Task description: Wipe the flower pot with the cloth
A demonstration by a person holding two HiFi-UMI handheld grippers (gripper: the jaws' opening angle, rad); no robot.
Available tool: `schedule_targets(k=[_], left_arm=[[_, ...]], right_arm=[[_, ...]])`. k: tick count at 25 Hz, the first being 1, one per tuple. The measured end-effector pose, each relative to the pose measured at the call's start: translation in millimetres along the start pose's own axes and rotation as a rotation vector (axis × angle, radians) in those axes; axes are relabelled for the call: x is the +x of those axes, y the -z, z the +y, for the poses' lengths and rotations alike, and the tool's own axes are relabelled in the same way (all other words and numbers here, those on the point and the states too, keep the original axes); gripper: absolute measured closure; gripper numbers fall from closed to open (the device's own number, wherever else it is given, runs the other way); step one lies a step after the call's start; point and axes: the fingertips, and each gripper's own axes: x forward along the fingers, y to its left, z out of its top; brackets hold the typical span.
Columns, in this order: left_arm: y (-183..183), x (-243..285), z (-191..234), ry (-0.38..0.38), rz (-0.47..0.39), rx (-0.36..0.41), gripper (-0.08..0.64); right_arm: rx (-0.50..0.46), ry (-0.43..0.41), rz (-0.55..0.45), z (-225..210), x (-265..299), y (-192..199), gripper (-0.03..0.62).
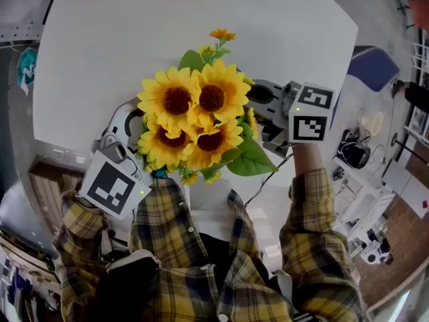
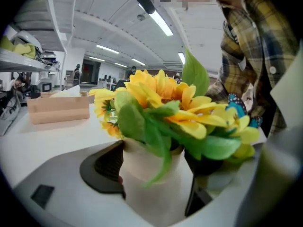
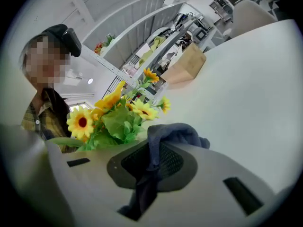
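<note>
A bunch of artificial sunflowers (image 1: 194, 119) fills the middle of the head view and hides the pot beneath it. In the left gripper view the cream flower pot (image 2: 149, 195) stands between the two black pads, and my left gripper (image 2: 154, 169) is shut on it. My left gripper (image 1: 127, 143) reaches in from the lower left. My right gripper (image 1: 265, 109) sits just right of the flowers. In the right gripper view it is shut on a grey-blue cloth (image 3: 173, 134), which drapes over the pad (image 3: 163, 162). The sunflowers (image 3: 118, 117) stand close behind the cloth.
The white table (image 1: 201, 19) stretches away behind the flowers. A light wooden box (image 2: 57, 109) stands at its far side, the same box (image 3: 185, 65) in the right gripper view. The person's plaid sleeves (image 1: 315, 227) are near the table's front edge. Shelves and equipment stand beyond the table.
</note>
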Motion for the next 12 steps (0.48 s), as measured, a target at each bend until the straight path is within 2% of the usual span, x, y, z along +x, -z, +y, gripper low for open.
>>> schedule_targets(k=[8, 12], left_arm=[[10.4, 4.8, 0.5, 0.26, 0.036, 0.091, 0.149], [12.1, 3.0, -0.7, 0.352, 0.046, 0.138, 0.149]], right_arm=[[-0.025, -0.092, 0.083, -17.8, 18.2, -24.7, 0.575], [-0.064, -0.154, 0.163, -13.0, 31.4, -28.3, 0.575]])
